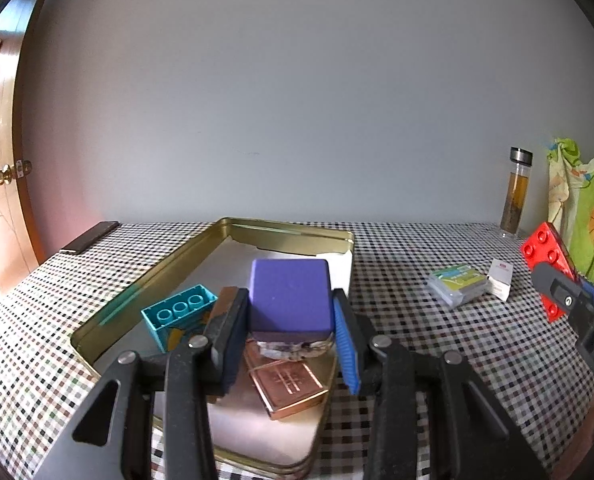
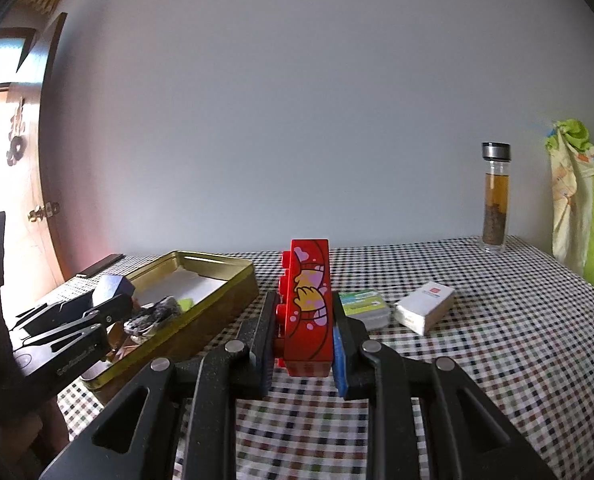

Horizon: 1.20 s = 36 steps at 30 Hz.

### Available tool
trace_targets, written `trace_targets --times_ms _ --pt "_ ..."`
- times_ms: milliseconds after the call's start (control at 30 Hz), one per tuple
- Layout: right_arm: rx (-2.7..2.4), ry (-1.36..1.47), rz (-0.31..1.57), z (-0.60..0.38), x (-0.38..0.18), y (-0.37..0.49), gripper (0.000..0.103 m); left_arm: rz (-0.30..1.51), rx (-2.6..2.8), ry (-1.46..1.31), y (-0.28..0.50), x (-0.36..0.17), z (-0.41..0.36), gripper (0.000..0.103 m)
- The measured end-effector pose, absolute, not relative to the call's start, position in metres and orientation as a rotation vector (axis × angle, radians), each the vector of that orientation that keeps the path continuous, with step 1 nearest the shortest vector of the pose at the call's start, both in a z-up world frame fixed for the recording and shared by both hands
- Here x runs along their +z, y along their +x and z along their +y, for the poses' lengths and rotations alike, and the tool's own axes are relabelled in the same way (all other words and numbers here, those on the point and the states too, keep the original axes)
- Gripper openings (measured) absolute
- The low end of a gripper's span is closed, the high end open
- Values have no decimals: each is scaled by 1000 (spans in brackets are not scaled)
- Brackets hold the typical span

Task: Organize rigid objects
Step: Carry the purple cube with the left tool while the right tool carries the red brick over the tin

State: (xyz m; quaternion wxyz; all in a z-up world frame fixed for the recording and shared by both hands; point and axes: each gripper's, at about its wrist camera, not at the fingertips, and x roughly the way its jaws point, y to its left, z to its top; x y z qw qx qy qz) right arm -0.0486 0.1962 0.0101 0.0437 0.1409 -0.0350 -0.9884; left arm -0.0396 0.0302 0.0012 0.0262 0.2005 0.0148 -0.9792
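Note:
My left gripper (image 1: 293,344) is shut on a purple block (image 1: 291,296) and holds it over the gold tin (image 1: 145,280). A teal brick (image 1: 177,316), a copper-coloured box (image 1: 287,386) and a grey lumpy object (image 1: 293,348) lie in the tin under it. My right gripper (image 2: 301,344) is shut on a red toy brick (image 2: 309,304) with a cartoon print, held upright above the checked tablecloth, right of the tin (image 2: 217,304). The red brick also shows in the left wrist view (image 1: 545,256), and the left gripper with the purple block (image 2: 111,286) in the right wrist view.
A green-labelled clear box (image 2: 365,306) and a white packet (image 2: 425,306) lie on the cloth beyond the red brick. A glass tea bottle (image 2: 495,200) stands at the back right by a green patterned cloth (image 2: 581,196). A dark flat object (image 1: 91,236) lies at the back left corner.

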Motion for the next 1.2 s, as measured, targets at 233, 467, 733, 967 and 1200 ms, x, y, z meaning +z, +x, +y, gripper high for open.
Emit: trace_targets --times_ms 233,467,733,967,1200 --pt "-2992 428 -80 180 10 -51 25 48 -3016 593 -37 2 23 39" --pt "-2973 457 -84 170 9 -58 25 68 -3002 586 -37 2 13 39" --pt "-2960 440 -21 150 9 -59 25 63 -2992 565 -35 3 7 39" --pt "-2942 449 -5 137 9 -63 25 75 -2987 563 -34 3 -1 39" --pt "-2910 457 25 120 9 -67 25 100 -2966 577 -36 1 -10 39"
